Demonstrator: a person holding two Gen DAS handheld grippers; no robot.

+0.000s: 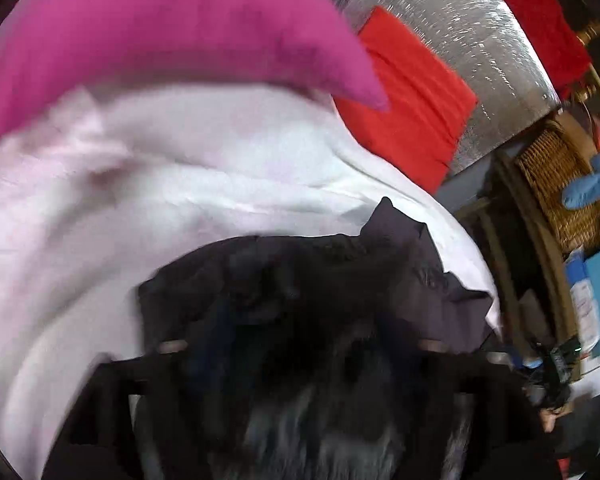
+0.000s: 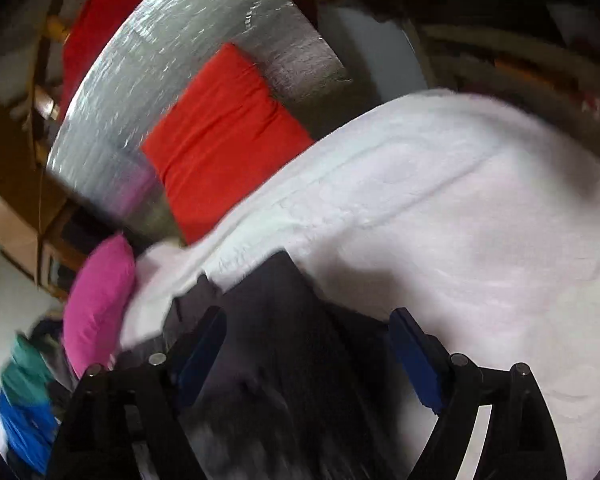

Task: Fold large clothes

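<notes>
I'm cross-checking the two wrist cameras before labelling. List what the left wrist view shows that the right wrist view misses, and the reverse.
Only the left wrist view shows a wicker basket and something light blue at its right edge. Only the right wrist view shows the right gripper with its blue pads spread apart, plus a green and blue pile. Both show the dark garment, the white sheet, the pink pillow, the red cushion and the silver foil mat.

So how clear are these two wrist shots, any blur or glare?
Left wrist view: motion-smeared, pink pillow and dark garment soft. Right wrist view: also smeared, foil panel glinting, white bedding nearly washed out, strong fisheye curving.
</notes>
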